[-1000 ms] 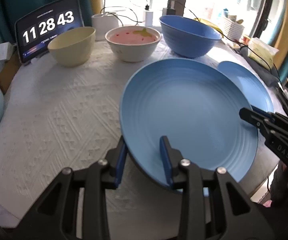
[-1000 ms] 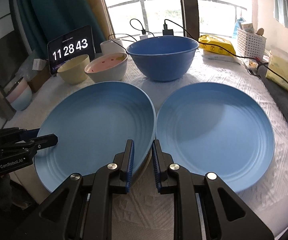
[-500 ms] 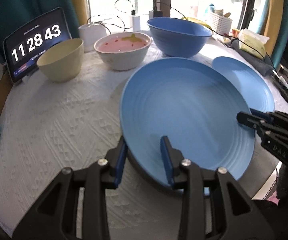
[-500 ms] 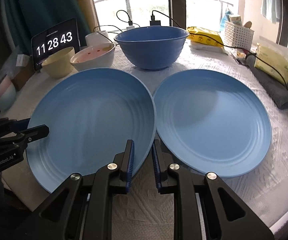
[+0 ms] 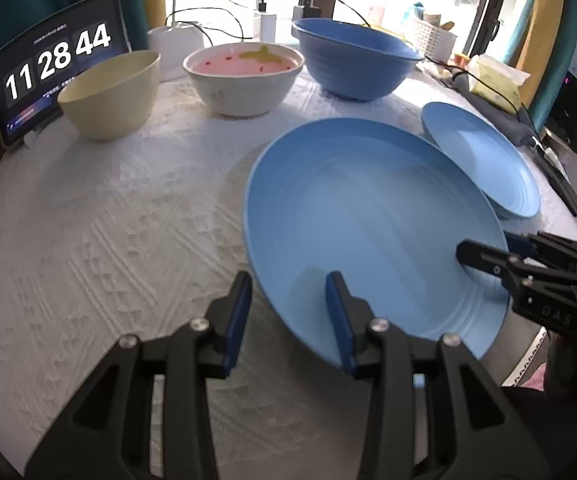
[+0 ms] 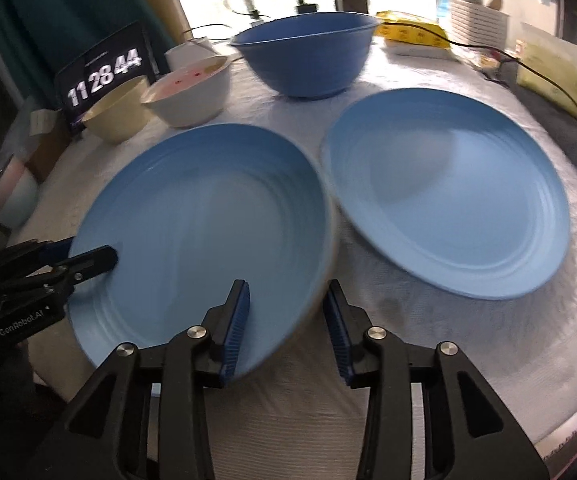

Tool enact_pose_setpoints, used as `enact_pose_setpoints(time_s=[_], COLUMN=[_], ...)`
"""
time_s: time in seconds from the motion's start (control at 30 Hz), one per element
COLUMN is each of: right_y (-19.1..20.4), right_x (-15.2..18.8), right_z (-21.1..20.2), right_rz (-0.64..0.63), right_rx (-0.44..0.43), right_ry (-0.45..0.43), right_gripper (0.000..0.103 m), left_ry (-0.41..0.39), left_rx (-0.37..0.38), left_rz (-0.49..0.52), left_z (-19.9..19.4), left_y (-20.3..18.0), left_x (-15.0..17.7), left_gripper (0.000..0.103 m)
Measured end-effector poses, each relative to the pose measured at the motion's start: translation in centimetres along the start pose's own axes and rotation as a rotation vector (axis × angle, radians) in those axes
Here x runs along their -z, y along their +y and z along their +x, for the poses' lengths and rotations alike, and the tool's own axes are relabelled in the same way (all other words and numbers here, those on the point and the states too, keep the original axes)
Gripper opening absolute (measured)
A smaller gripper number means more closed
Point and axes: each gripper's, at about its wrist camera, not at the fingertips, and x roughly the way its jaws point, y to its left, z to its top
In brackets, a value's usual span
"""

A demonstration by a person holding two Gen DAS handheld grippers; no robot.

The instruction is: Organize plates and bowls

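Two blue plates sit on a white textured tablecloth (image 5: 100, 240), and both grippers are at the near plate (image 5: 368, 220), one on each side of it. That plate sits at the front of the table, its near rim past the table edge, and its far-right rim is just beside the second plate (image 6: 448, 196), which lies flat to the right.

The left gripper (image 5: 288, 312) straddles the plate's rim: one blue pad is over the inside of the plate, the other is outside below the rim. Its jaws have just been opening, and there's a visible gap on the outer side, so it isn't pinching. Same story with the right gripper (image 6: 286, 320): rim between the pads, the jaws have just been opening, and the right-hand pad stands clear of the plate. Whether the inner pads actually touch the plate, I can't tell.

Along the back of the table there's a row of bowls: a cream bowl (image 5: 110, 94), a white bowl (image 5: 244, 80) with a pink inside, and a big blue bowl (image 5: 354, 66). A tablet (image 5: 58, 60) showing a clock is propped up behind the cream one.
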Motion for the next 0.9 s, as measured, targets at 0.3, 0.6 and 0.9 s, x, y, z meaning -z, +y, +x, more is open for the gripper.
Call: enact_pose_setpoints(time_s=[0.3, 0.6, 0.9], right_y=[2.2, 3.2, 1.7], right_x=[-0.9, -1.9, -2.6], right_z=[1.1, 2.3, 0.2], right_rz=[-0.060, -0.073, -0.076], right_rx=[-0.020, -0.049, -0.024], right_ry=[0.004, 0.010, -0.045], right_gripper=[0.039, 0.039, 0.044], left_ry=[-0.011, -0.006, -0.188], left_rx=[-0.036, -0.042, -0.054], left_rz=[-0.066, -0.102, -0.140], left_z=[-0.3, -0.5, -4.8], left_y=[2.7, 3.6, 2.5], left_x=[0.3, 0.2, -1.2], left_gripper=[0.040, 0.040, 0.072])
